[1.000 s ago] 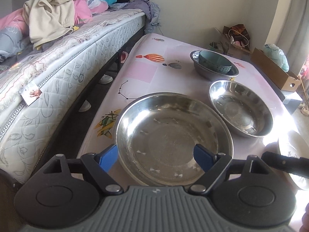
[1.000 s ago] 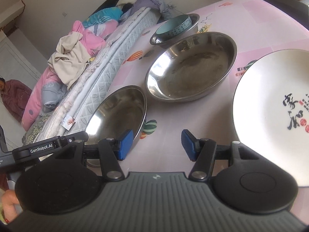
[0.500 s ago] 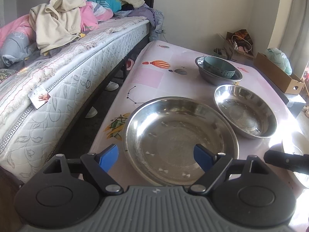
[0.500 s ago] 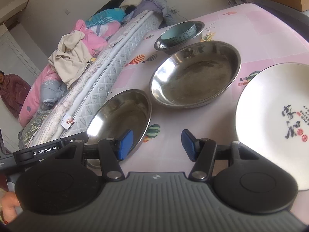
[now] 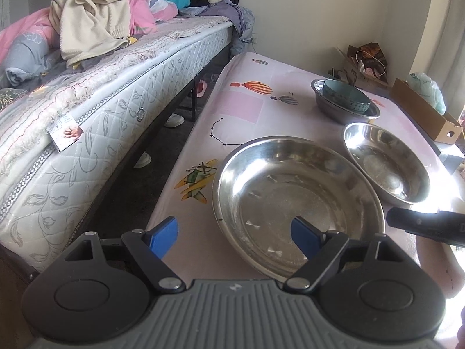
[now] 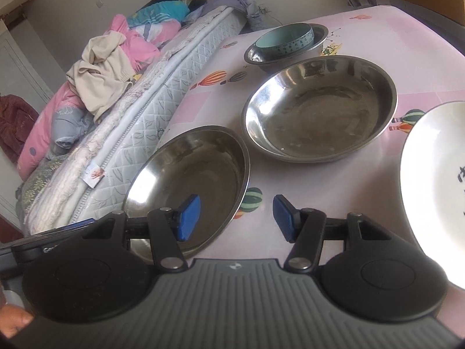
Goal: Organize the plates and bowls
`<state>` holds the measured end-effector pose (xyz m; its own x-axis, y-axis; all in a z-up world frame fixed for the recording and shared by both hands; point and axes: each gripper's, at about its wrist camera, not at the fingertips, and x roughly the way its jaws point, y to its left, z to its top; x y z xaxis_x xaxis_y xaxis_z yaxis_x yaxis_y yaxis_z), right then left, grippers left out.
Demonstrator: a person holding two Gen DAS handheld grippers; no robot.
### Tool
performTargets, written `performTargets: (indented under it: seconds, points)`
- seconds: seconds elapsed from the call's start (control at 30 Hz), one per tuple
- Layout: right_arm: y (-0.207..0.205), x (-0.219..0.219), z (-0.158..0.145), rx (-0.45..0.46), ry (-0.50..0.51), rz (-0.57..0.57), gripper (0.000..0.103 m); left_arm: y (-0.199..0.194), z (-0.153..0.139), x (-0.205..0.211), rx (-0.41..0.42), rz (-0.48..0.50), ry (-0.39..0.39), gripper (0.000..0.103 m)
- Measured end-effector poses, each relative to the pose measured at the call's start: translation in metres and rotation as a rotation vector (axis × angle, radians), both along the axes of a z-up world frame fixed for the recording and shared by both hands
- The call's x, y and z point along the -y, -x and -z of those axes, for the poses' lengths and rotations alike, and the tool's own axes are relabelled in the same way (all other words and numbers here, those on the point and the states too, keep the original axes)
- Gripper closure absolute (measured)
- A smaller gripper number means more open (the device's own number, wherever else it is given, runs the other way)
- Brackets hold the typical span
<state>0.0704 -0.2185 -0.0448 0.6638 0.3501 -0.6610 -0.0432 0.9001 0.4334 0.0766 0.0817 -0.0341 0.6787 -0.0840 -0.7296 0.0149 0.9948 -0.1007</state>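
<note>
On the pink table, the near steel basin (image 5: 296,203) (image 6: 189,186) lies closest to both grippers. Behind it sits a second steel basin (image 5: 386,165) (image 6: 319,107). Farthest back, a small steel bowl (image 5: 334,110) (image 6: 319,43) holds a teal bowl (image 5: 345,99) (image 6: 284,40). A white plate (image 6: 430,180) with dark characters lies at the right. My left gripper (image 5: 234,234) is open, and the near basin's left rim falls between its fingers. My right gripper (image 6: 236,218) is open, with that basin's right rim between its fingers. Neither holds anything.
A bed (image 5: 116,110) piled with clothes (image 5: 93,20) runs along the table's left edge, across a dark gap with shoes (image 5: 174,120). Cardboard boxes (image 5: 424,113) stand on the floor at the back right. A hand (image 6: 11,322) shows at the lower left.
Both grippers have shifted left. In the left wrist view the near basin slid right. In the right wrist view it came nearer and the plate slid toward the right edge. Jaw widths are unchanged.
</note>
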Motion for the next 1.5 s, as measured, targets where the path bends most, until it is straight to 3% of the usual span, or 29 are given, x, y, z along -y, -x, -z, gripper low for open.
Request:
performTargets:
  seconds: [0.2,0.4,0.67,0.77,1.1,1.5]
  points:
    - [-0.017,-0.015,0.008,0.007,0.076,0.010,0.048,-0.008,0.011,-0.001,-0.025,0.016,0.018,0.034]
    - [-0.026,-0.025,0.018,-0.005,0.103,0.020,0.056,-0.013,0.018,-0.002,-0.042,0.030,0.044,0.053]
    - [-0.032,-0.028,0.027,-0.020,0.095,0.038,0.084,-0.019,0.024,-0.005,-0.069,0.018,0.043,0.081]
    - [-0.033,-0.030,0.029,-0.023,0.097,0.032,0.092,-0.021,0.026,-0.008,-0.080,0.014,0.052,0.084]
    - [-0.030,-0.035,0.027,-0.014,0.143,0.018,0.092,-0.016,0.025,-0.009,-0.084,0.025,0.082,0.084]
    - [0.000,-0.024,0.020,-0.023,0.151,0.003,0.091,0.007,0.020,-0.007,-0.128,0.128,0.096,0.083]
